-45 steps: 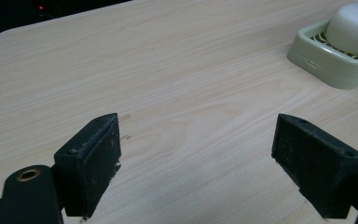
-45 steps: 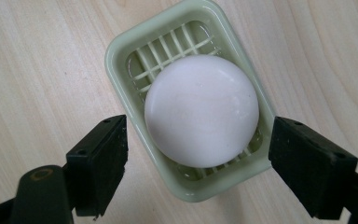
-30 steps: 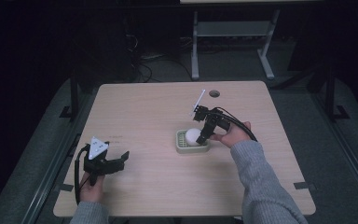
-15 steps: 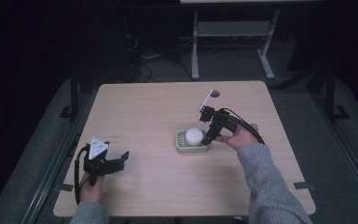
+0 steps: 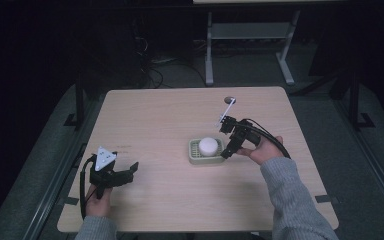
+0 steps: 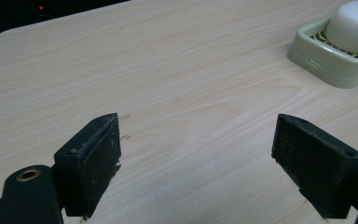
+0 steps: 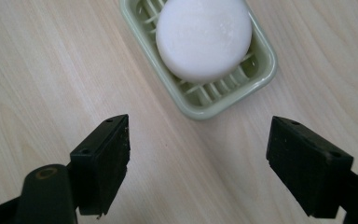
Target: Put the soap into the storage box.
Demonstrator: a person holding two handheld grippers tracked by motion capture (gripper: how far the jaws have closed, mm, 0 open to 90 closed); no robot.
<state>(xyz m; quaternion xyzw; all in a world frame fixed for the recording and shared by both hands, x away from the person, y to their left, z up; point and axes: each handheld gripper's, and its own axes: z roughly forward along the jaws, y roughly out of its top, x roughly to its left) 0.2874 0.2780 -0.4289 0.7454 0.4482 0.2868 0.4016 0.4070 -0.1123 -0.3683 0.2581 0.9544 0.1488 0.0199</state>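
A round white soap bar [image 5: 208,146] lies in a pale green slatted soap dish [image 5: 195,155], which rests flat on the light wood bench [image 5: 165,120] somewhat right of its centre. In the right gripper view the soap bar [image 7: 204,38] covers most of the ribbed floor of the soap dish [image 7: 261,70], and the dish stands just beyond the jaw tips. The right hand-held gripper [image 5: 226,152] is positioned just beside the right edge of the dish, tilted down toward it; its jaws stand wide apart with nothing between them (bare bench surface shows in the gap). The right hand [image 5: 262,150] grips its body, and a black cable loops over the wrist. The left hand-held gripper [image 5: 130,170] rests low near the front left corner of the bench, well apart from the dish, with its grey three-cornered plate facing up. Its jaws are likewise spread wide and empty. In the left gripper view the soap dish [image 6: 326,70] appears at the upper right, beyond the jaws.
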